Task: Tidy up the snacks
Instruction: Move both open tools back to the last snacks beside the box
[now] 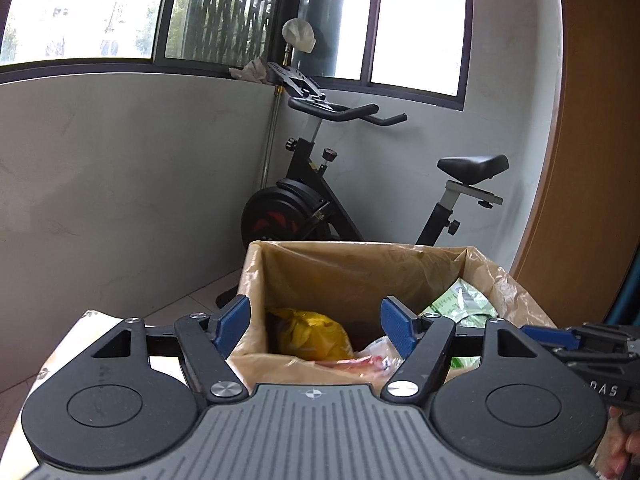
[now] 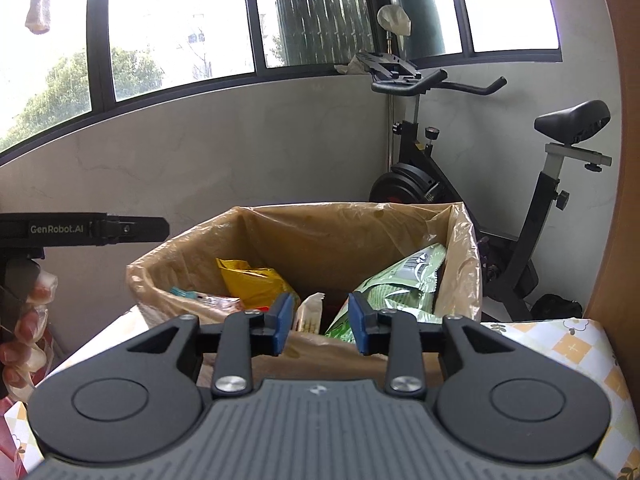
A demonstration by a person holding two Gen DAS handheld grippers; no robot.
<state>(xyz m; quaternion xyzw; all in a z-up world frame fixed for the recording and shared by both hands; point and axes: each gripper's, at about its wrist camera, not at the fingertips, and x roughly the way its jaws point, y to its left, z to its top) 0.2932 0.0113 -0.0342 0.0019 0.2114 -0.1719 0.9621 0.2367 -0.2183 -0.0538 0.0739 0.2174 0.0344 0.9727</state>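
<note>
A cardboard box lined with clear plastic (image 1: 352, 268) (image 2: 304, 236) stands in front of both grippers. Inside lie a yellow snack bag (image 1: 308, 332) (image 2: 252, 284), a green snack bag (image 1: 460, 304) (image 2: 396, 284), a small white packet (image 2: 310, 312) and a clear wrapper with red print (image 1: 372, 360) (image 2: 212, 300). My left gripper (image 1: 316, 326) hovers over the box's near edge, open wide, nothing between its blue pads. My right gripper (image 2: 320, 324) is at the near rim with a narrow gap between its pads and nothing in it. Each gripper shows in the other's view, the right one (image 1: 548, 336) and the left one (image 2: 132, 230).
The box rests on a table with a yellow checked floral cloth (image 2: 560, 344). An exercise bike (image 1: 320, 200) (image 2: 500, 184) stands behind it against a grey wall under windows. A wooden panel (image 1: 592, 160) rises at the right. A hand (image 2: 28, 320) grips the left handle.
</note>
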